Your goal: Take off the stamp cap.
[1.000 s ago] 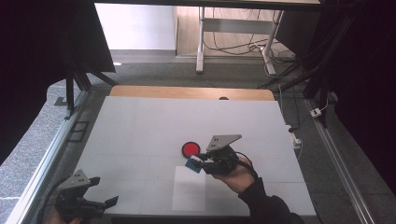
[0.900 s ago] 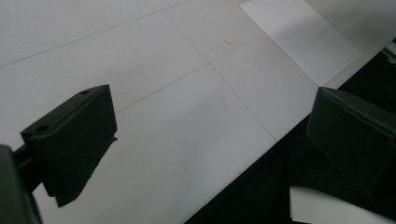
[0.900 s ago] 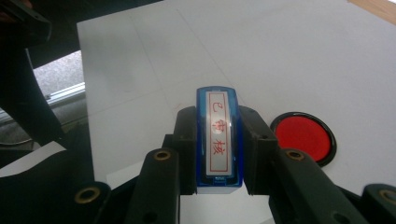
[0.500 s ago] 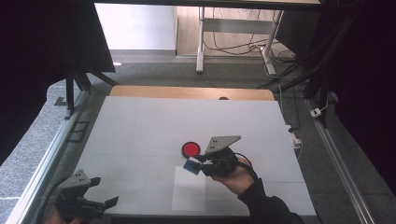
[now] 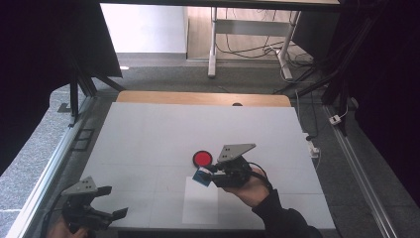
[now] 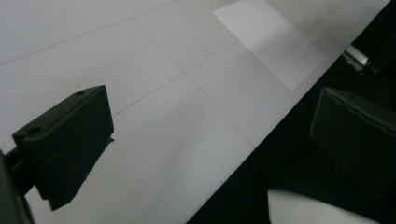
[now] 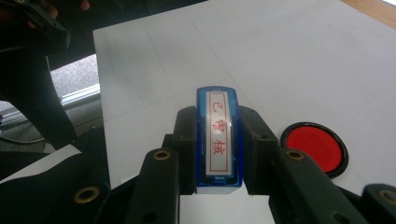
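My right gripper (image 5: 206, 174) is shut on a blue stamp (image 5: 200, 176), holding it just above the far edge of a white paper sheet (image 5: 200, 202). In the right gripper view the stamp (image 7: 218, 137) sits clamped between both jaws, its clear label with red characters facing the camera. A round red ink pad (image 5: 202, 158) lies on the table just beyond the stamp, and in the right gripper view the ink pad (image 7: 314, 147) is to the right of it. My left gripper (image 5: 113, 201) hovers at the table's near left corner, open and holding nothing; its jaws stand wide apart in its own view (image 6: 210, 140).
The white table (image 5: 148, 134) has a wooden strip along its far edge. Metal rails run along both sides. The paper sheet (image 6: 271, 42) lies near the table's front edge. Beyond the table are a desk frame and cables on the floor.
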Demonstrator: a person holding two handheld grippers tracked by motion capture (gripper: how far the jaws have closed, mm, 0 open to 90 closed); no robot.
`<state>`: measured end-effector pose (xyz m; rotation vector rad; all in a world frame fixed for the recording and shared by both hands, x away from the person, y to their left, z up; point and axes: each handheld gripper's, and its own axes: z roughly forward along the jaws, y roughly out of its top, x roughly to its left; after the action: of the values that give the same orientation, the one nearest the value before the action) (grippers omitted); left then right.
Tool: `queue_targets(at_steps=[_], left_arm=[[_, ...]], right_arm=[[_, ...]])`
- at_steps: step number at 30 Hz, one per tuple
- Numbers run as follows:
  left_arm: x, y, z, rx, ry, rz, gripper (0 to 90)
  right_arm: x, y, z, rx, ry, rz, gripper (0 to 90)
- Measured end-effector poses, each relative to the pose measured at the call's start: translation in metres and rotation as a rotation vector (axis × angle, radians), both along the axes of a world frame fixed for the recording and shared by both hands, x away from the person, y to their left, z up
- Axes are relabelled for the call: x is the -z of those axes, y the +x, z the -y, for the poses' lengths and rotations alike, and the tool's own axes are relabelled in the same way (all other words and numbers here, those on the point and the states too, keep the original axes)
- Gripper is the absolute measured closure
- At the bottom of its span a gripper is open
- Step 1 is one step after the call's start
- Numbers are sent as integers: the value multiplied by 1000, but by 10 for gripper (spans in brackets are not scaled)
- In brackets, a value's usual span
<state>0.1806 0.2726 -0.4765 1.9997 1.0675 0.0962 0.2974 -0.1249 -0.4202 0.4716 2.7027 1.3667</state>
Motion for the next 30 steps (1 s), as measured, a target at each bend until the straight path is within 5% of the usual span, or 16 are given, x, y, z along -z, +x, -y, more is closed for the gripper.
queue_targets(at_steps=[7,18,25,30], left_arm=[[-1,8,10,41,3,1,0],[-5,26,40,170,13,84,0],[-4,42,59,238,22,69,0],[-8,54,69,280,13,95,0]], right_arm=[[-1,-1,0,-13,-7,9,710],[-3,-2,-2,-34,-13,6,710],[-4,-2,-2,-48,1,-8,710],[-5,-3,-2,-58,3,4,710]])
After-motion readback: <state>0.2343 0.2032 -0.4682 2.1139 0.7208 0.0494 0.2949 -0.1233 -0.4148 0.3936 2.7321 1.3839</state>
